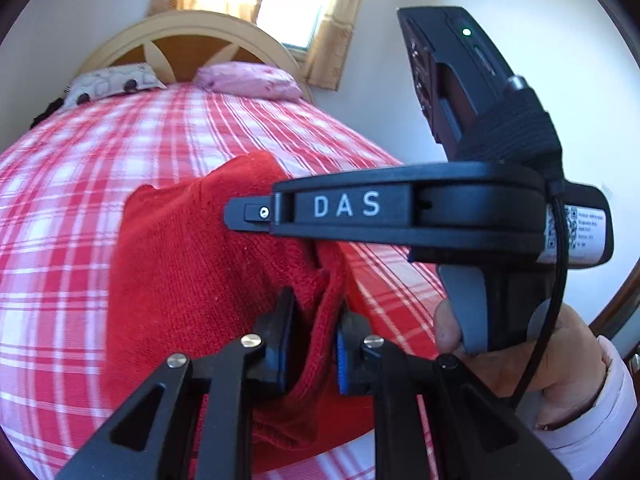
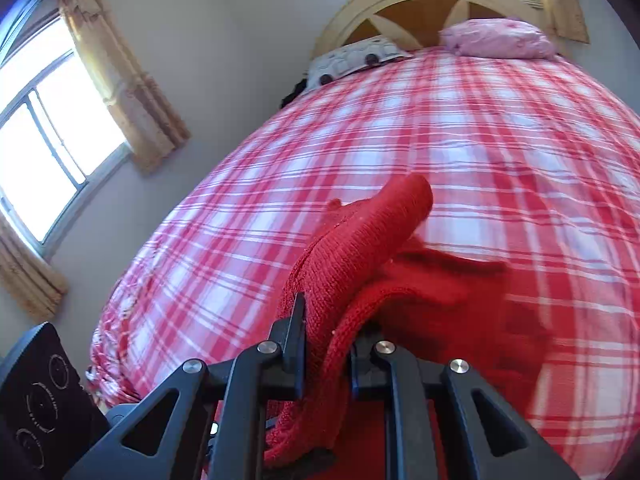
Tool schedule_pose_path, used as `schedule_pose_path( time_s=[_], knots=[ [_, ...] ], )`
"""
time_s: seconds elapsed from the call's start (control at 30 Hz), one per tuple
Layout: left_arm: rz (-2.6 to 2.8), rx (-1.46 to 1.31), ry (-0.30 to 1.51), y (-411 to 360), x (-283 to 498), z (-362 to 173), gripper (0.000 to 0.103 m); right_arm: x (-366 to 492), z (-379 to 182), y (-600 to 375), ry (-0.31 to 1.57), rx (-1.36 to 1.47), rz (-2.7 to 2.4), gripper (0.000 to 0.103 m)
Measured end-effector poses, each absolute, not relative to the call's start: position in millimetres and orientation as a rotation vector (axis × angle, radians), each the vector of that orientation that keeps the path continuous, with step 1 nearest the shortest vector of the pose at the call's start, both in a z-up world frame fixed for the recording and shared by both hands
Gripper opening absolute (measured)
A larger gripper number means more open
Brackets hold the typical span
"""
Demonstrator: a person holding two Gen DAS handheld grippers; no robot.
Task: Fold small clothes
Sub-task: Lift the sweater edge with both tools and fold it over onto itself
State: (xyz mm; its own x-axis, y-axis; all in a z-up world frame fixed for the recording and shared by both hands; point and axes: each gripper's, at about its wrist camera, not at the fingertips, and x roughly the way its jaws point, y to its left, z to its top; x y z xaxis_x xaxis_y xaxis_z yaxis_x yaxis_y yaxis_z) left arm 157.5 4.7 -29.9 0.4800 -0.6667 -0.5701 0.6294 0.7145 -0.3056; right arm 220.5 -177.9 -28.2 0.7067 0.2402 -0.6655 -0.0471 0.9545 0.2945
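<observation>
A small red knitted garment lies on the red and white plaid bed. My left gripper is shut on a bunched edge of it near the bed's front. My right gripper is shut on another fold of the red garment, lifted off the cover. In the left wrist view the right gripper's body, marked DAS, crosses just above the garment, with its hand at the lower right.
Two pillows, one patterned and one pink, lie against the cream headboard. Curtained windows are behind the bed and on the left wall. A black device sits at the lower left.
</observation>
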Motion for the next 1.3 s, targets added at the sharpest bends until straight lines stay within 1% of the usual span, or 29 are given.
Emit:
schedule_pose_path(
  time_s=[0.2, 0.27, 0.3, 0.37, 0.4, 0.43, 0.47, 0.5, 0.53, 0.6, 0.7, 0.77, 0.8, 0.83, 0.93, 1.1, 1.17, 1.2, 1.23, 1.3],
  knots=[
    [-0.796, -0.004, 0.823, -17, 156, -67, 0.018, 205, -68, -212, 0.819, 0.328, 0.147, 0.016],
    [-0.798, 0.006, 0.810, -14, 152, -73, 0.018, 201, -83, -221, 0.826, 0.371, 0.153, 0.016],
    [-0.799, 0.013, 0.798, -13, 152, -72, 0.018, 200, -87, -225, 0.817, 0.402, 0.161, 0.018],
    [-0.804, 0.014, 0.788, -9, 152, -69, 0.018, 197, -93, -237, 0.785, 0.508, 0.197, 0.019],
    [-0.808, 0.006, 0.789, -9, 151, -69, 0.018, 197, -94, -240, 0.780, 0.554, 0.215, 0.024],
    [-0.816, -0.013, 0.791, -5, 152, -69, 0.018, 198, -96, -246, 0.771, 0.614, 0.244, 0.034],
    [-0.822, -0.028, 0.791, -4, 149, -69, 0.018, 199, -96, -251, 0.757, 0.668, 0.274, 0.042],
    [-0.828, -0.046, 0.792, 0, 146, -69, 0.018, 200, -95, -256, 0.729, 0.716, 0.305, 0.058],
    [-0.835, -0.065, 0.793, 4, 145, -69, 0.018, 202, -91, -258, 0.703, 0.741, 0.318, 0.066],
    [-0.844, -0.083, 0.789, 6, 138, -68, 0.018, 210, -85, -263, 0.676, 0.765, 0.330, 0.068],
    [-0.850, -0.059, 0.789, 3, 136, -68, 0.018, 235, -84, -263, 0.733, 0.727, 0.286, 0.068],
    [-0.848, -0.036, 0.782, -4, 137, -67, 0.018, 249, -90, -265, 0.772, 0.712, 0.264, 0.066],
    [-0.845, -0.037, 0.781, -4, 137, -67, 0.018, 254, -91, -265, 0.777, 0.699, 0.268, 0.045],
    [-0.845, -0.043, 0.784, -5, 139, -66, 0.018, 258, -90, -262, 0.790, 0.662, 0.265, 0.013],
    [-0.851, -0.048, 0.784, -8, 144, -60, 0.018, 259, -75, -253, 0.782, 0.565, 0.239, 0.013],
    [-0.875, -0.038, 0.728, -21, 137, -42, 0.018, 241, -31, -248, 0.689, 0.406, 0.249, 0.013],
    [-0.867, -0.002, 0.727, -34, 135, -42, 0.018, 241, -29, -254, 0.685, 0.394, 0.244, 0.013],
    [-0.852, 0.023, 0.743, -41, 135, -45, 0.026, 243, -33, -257, 0.698, 0.391, 0.244, 0.013],
    [-0.843, 0.042, 0.773, -49, 135, -52, 0.029, 245, -40, -260, 0.718, 0.381, 0.233, 0.013],
    [-0.835, 0.062, 0.805, -58, 131, -64, 0.031, 253, -63, -268, 0.790, 0.321, 0.166, 0.013]
  ],
)
